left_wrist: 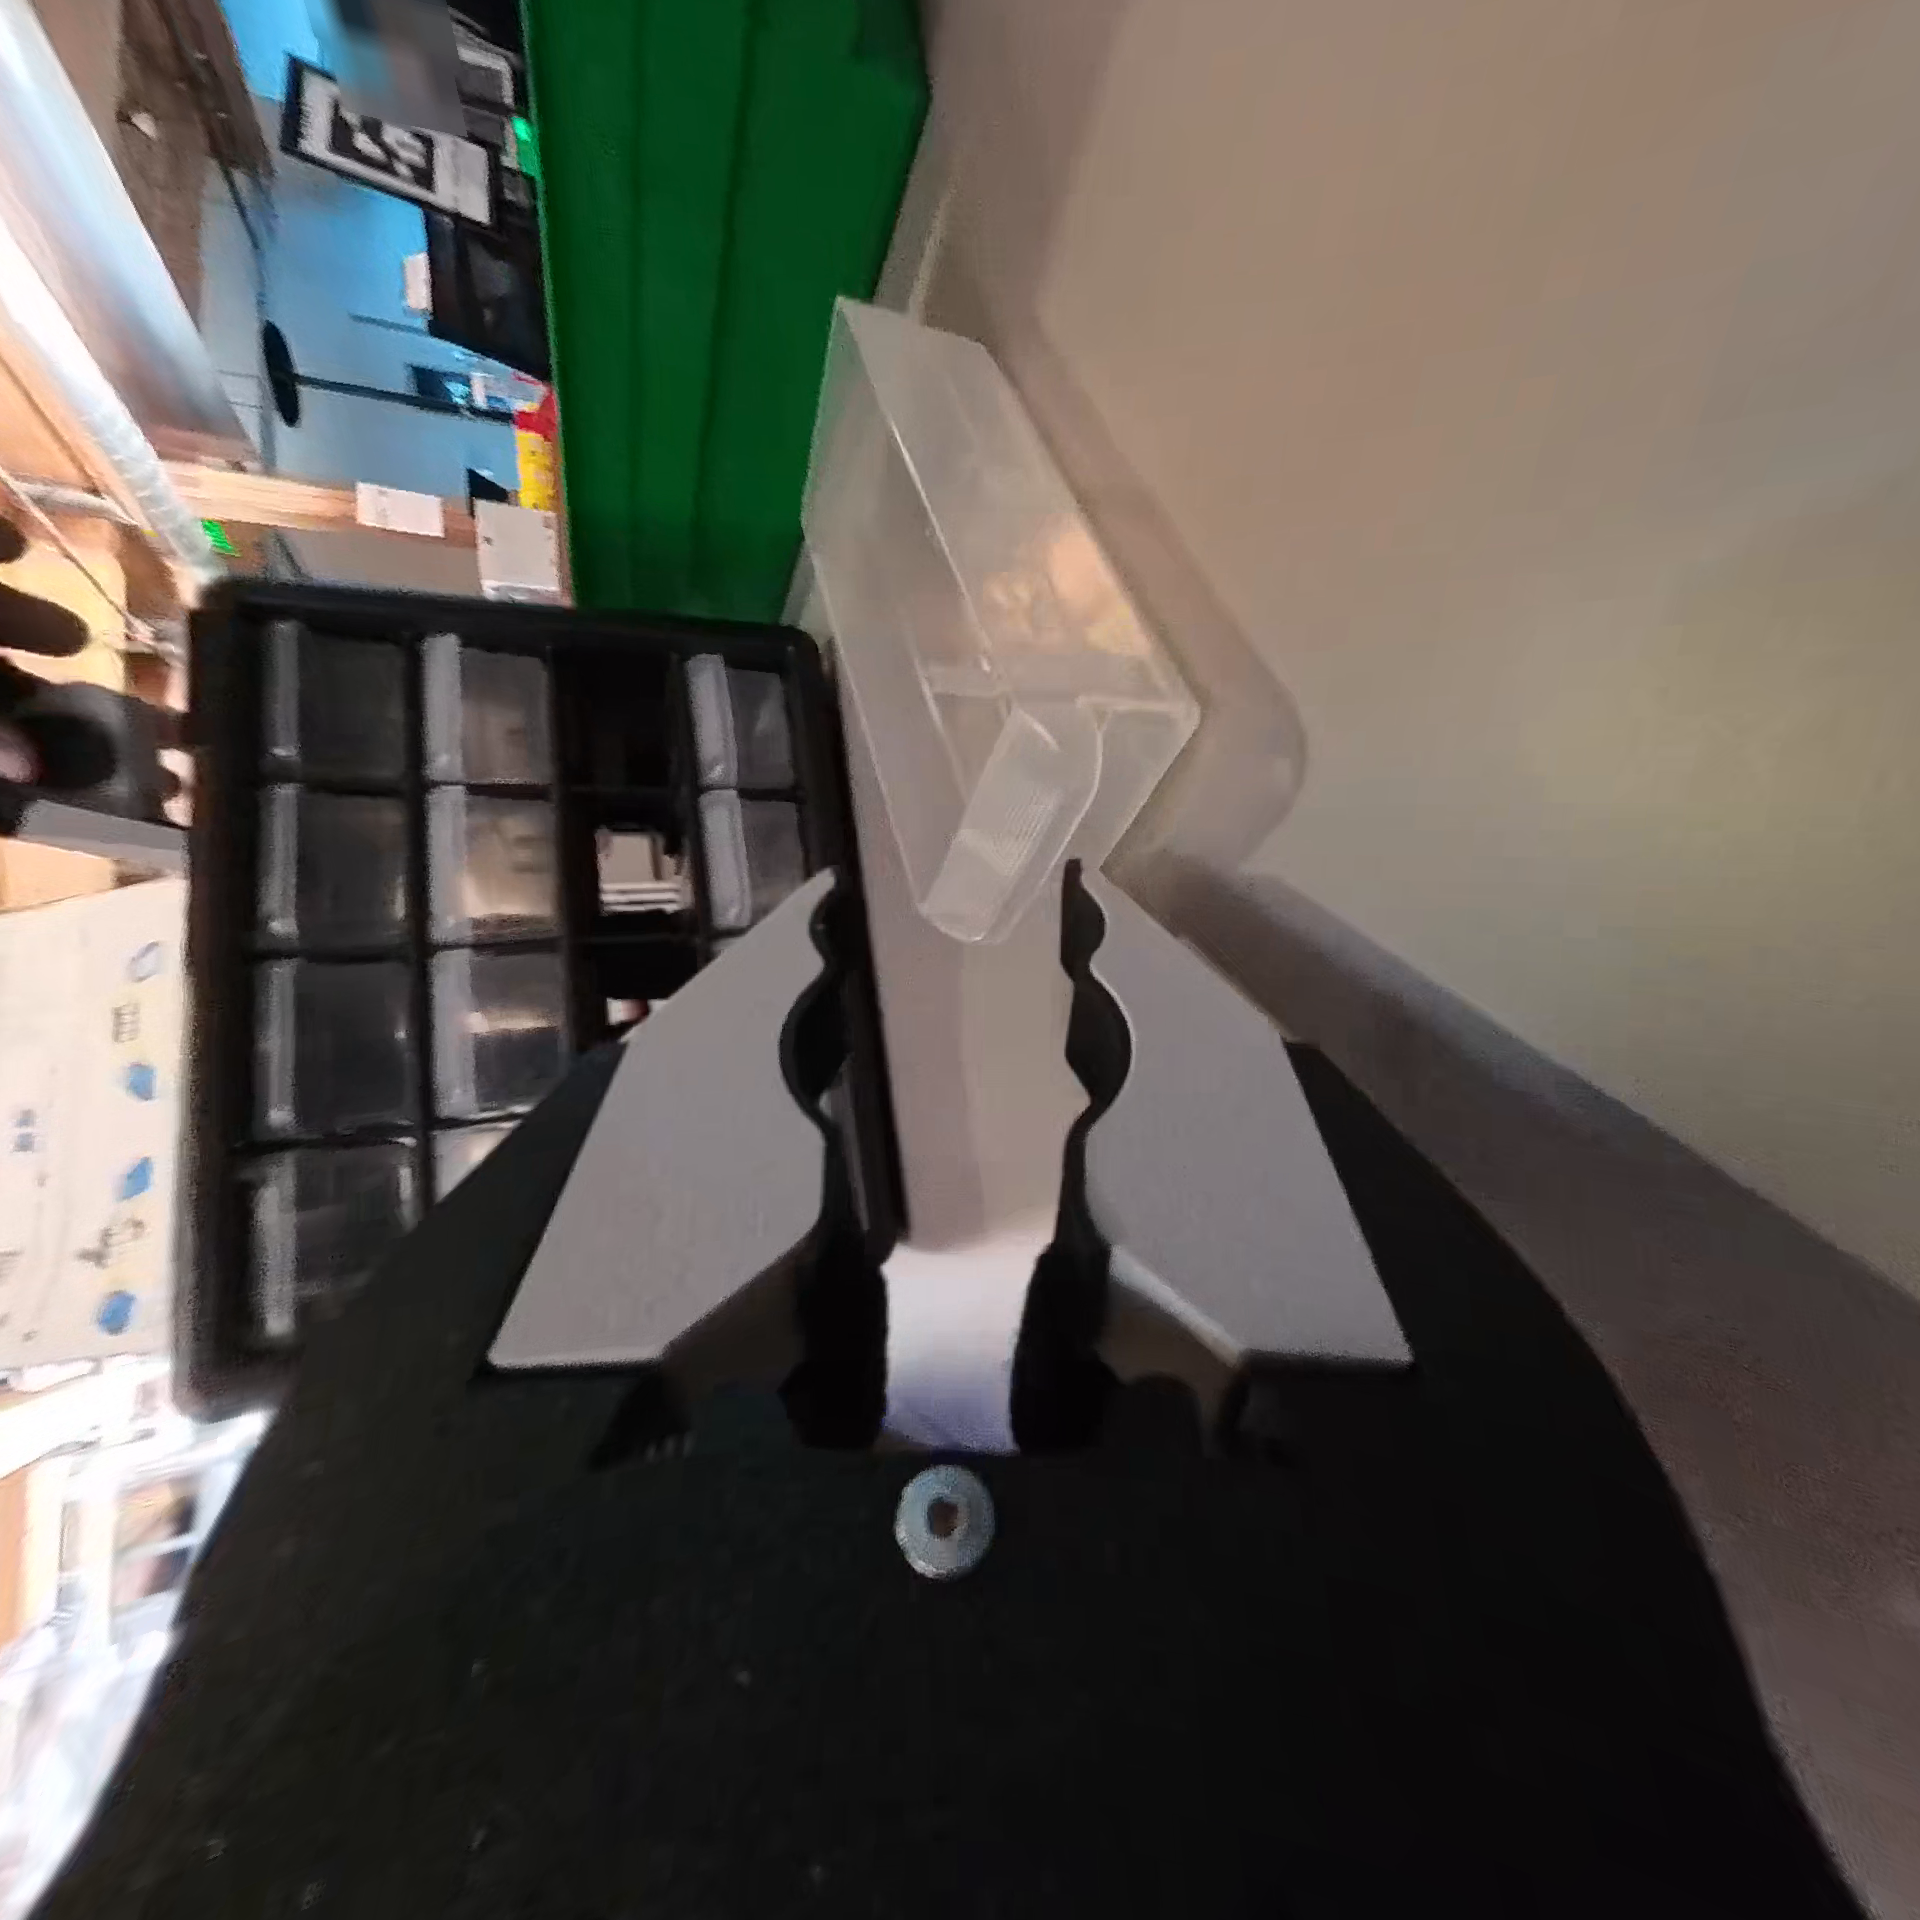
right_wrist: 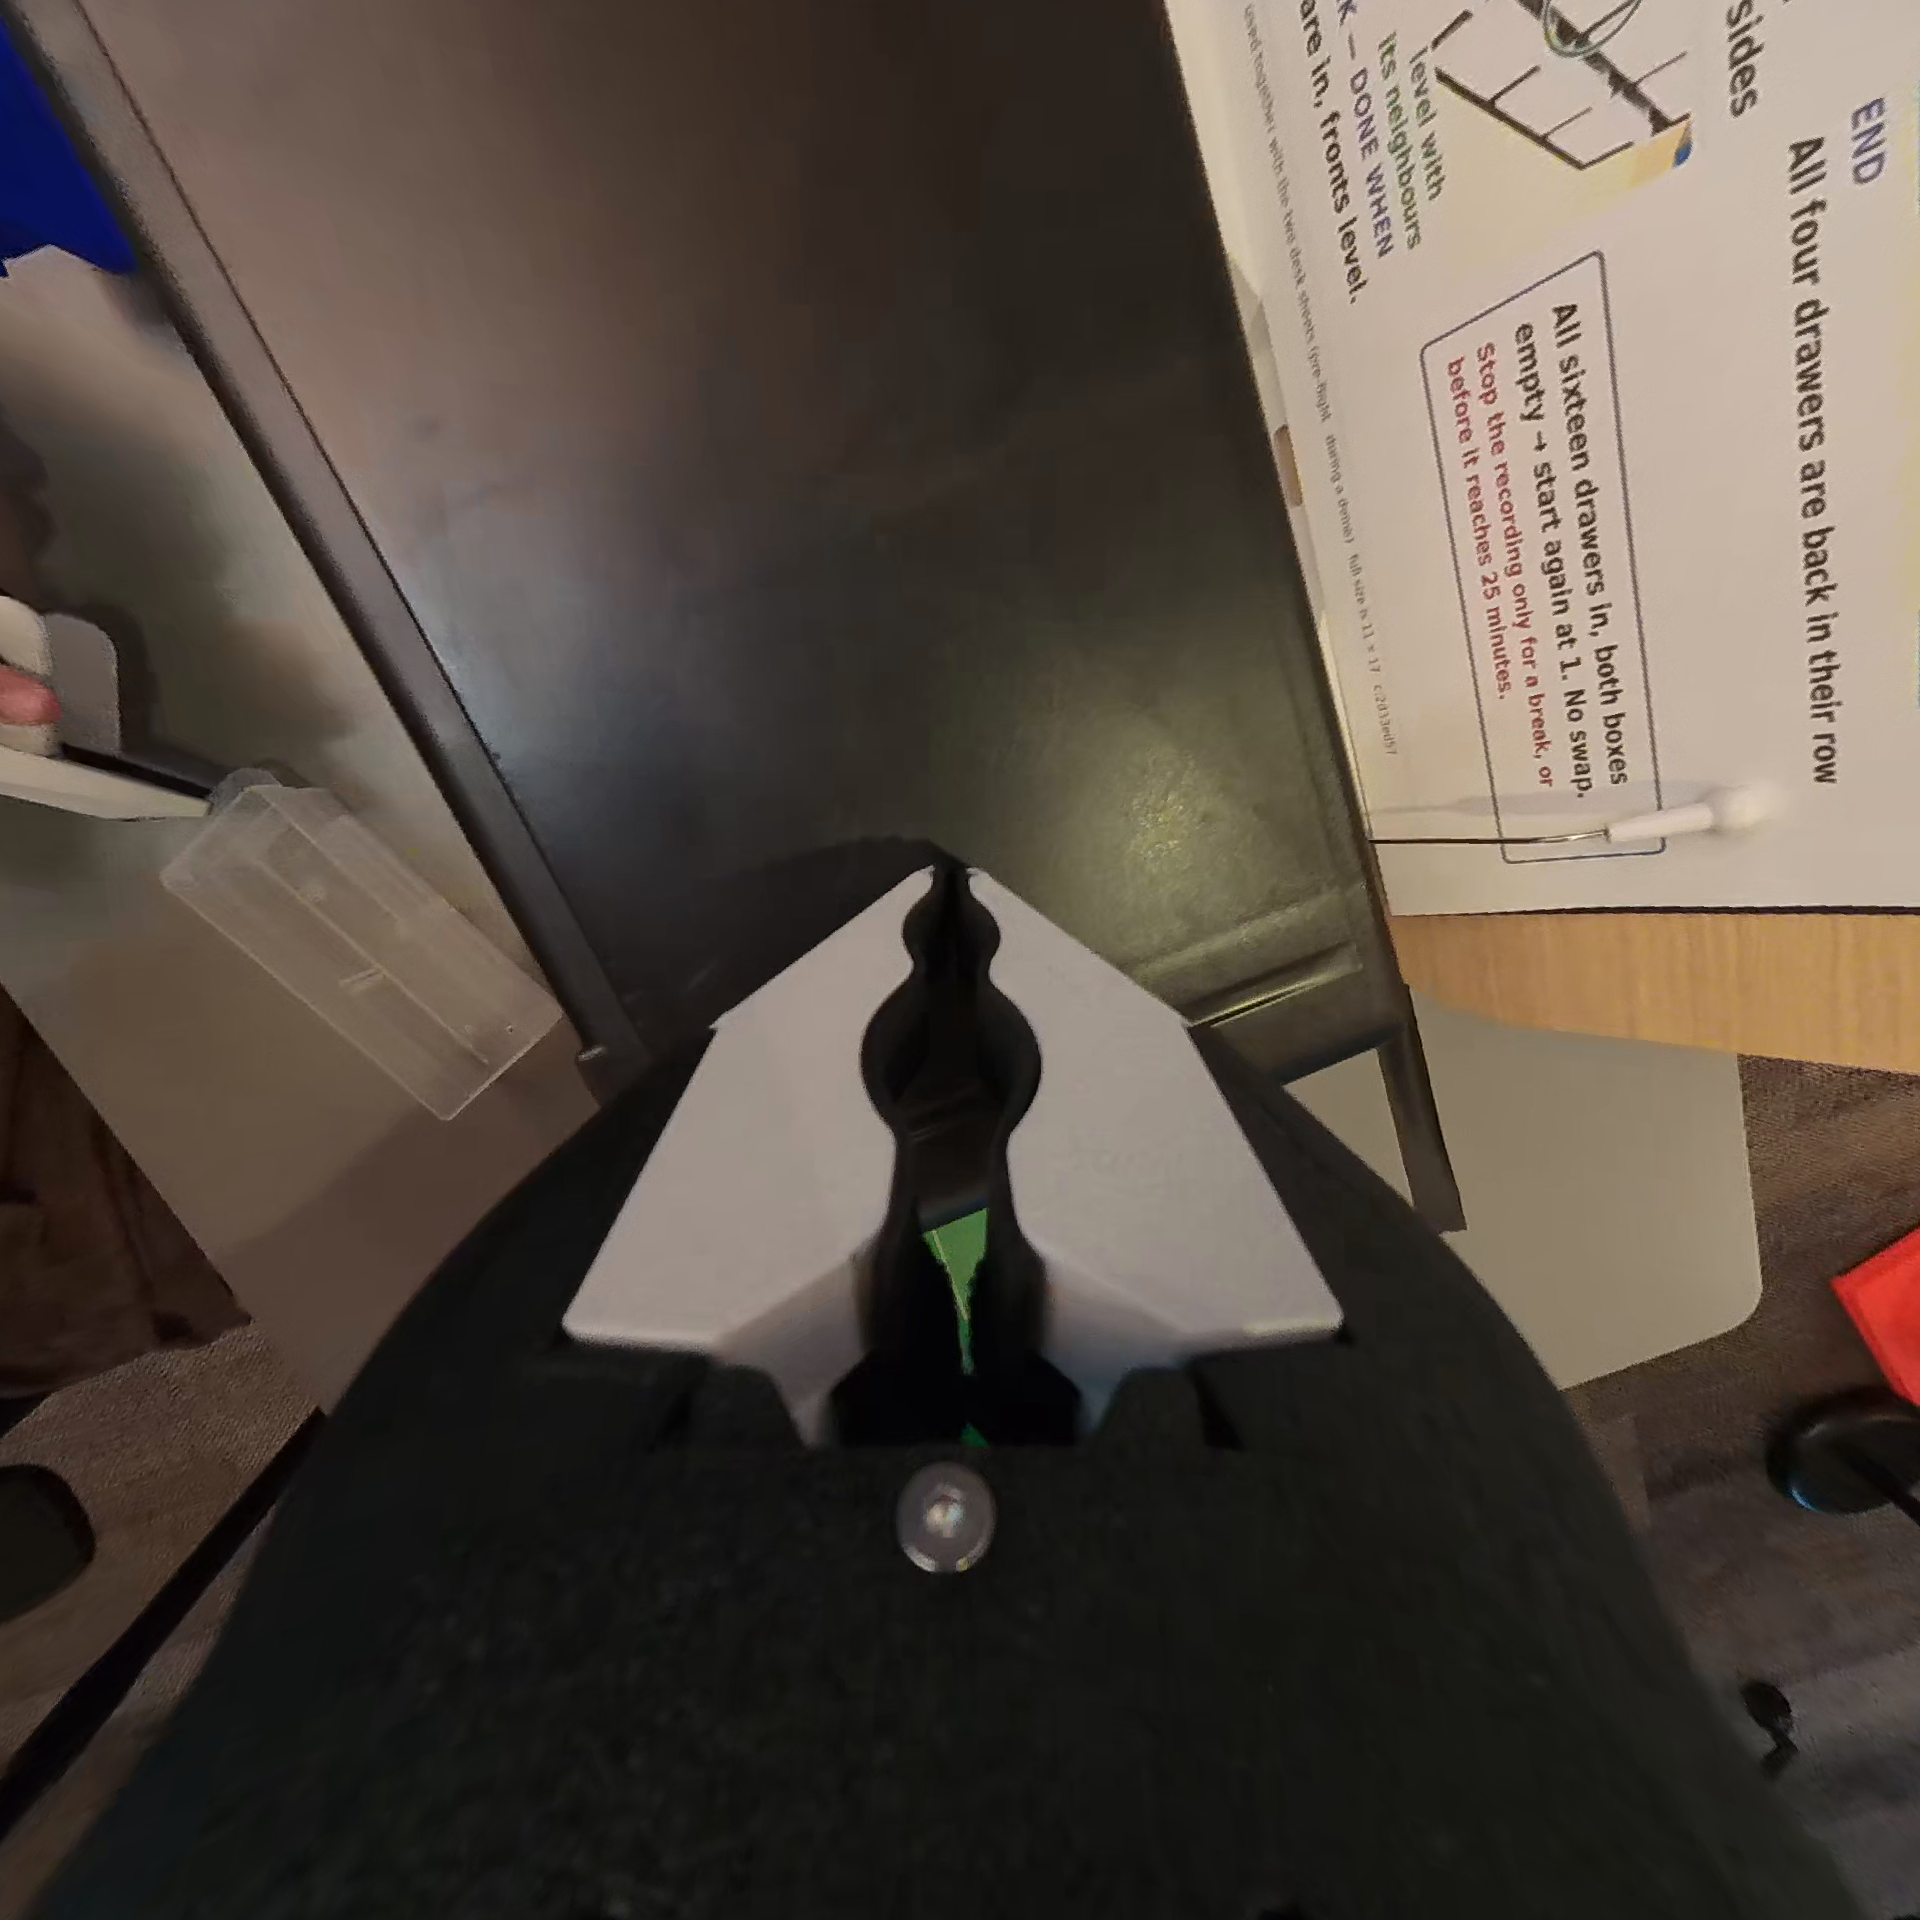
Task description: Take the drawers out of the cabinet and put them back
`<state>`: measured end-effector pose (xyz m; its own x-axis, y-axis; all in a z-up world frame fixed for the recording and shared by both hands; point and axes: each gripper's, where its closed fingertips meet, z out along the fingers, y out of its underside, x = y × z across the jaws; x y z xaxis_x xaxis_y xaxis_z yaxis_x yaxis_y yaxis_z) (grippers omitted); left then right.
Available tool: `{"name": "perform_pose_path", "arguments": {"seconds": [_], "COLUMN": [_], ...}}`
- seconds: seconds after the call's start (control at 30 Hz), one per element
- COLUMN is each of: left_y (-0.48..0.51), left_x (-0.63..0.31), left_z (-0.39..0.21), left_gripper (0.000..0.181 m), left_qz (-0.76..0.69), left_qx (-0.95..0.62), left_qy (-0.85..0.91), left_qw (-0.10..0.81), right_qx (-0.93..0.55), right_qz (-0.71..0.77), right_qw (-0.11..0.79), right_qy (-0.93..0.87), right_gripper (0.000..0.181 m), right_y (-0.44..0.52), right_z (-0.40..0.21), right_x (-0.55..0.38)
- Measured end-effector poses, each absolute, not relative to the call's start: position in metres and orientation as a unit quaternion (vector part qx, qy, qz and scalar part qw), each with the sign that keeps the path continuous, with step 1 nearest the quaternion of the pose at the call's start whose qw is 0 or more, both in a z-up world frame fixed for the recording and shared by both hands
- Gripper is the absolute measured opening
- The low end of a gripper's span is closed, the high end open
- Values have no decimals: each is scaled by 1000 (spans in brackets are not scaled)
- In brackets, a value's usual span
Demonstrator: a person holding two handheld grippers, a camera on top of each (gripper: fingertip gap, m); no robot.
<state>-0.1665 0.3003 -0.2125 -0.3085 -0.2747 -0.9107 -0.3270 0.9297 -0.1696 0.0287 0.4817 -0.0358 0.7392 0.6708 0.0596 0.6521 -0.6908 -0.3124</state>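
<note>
The black cabinet (left_wrist: pixel 343 966) with its grid of clear drawers stands at the left of the left wrist view; some slots look dark and empty. One clear drawer (left_wrist: pixel 977 582) lies out on a pale tray (left_wrist: pixel 1262 748). My left gripper (left_wrist: pixel 954 881) is open, and the drawer's handle tab (left_wrist: pixel 1013 831) sits just at its fingertips, not clamped. In the right wrist view my right gripper (right_wrist: pixel 948 875) is shut and empty, its tips against the cabinet's dark outer panel (right_wrist: pixel 779 468). The clear drawer (right_wrist: pixel 353 935) and a left gripper finger (right_wrist: pixel 99 795) show at the left there.
A green board (left_wrist: pixel 727 291) stands behind the cabinet and tray. A printed instruction sheet (right_wrist: pixel 1683 468) lies on the wooden table (right_wrist: pixel 1610 966) to the right of the cabinet. A red object (right_wrist: pixel 1886 1320) sits at the far right edge.
</note>
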Motion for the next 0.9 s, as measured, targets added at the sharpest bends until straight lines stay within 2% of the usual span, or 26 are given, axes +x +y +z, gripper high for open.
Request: {"name": "perform_pose_path", "arguments": {"seconds": [0.27,0.57,0.67,0.73,0.8,0.83,0.87,0.9], "left_y": [274,267,268,266,270,272,273,276], "left_x": [-137,-156,-174,-184,-191,-193,-196,-199], "left_z": [-210,-204,-200,-196,-186,-180,-174,-168], "left_gripper": [43,61,59,57,58,58,57,56], "left_qz": [-68,-169,-232,-301,-367,-394,-419,-435], "left_qx": [-280,-398,-478,-552,-623,-647,-659,-668], "left_qy": [803,769,729,682,609,574,547,525], "left_qw": [522,471,431,373,326,311,300,299], "right_qx": [-919,-917,-908,-897,-877,-862,-851,-841], "right_qz": [41,38,22,-13,7,27,34,29], "right_qw": [165,168,172,188,246,279,307,320], "right_qy": [-355,-359,-380,-400,-413,-422,-425,-435], "right_gripper": [0,0,0,0,0,3,28,38], "right_y": [482,482,482,482,472,461,449,434], "right_z": [-36,-36,-36,-33,-16,-4,4,7], "right_x": [29,28,28,31,12,-2,-14,-23]}}
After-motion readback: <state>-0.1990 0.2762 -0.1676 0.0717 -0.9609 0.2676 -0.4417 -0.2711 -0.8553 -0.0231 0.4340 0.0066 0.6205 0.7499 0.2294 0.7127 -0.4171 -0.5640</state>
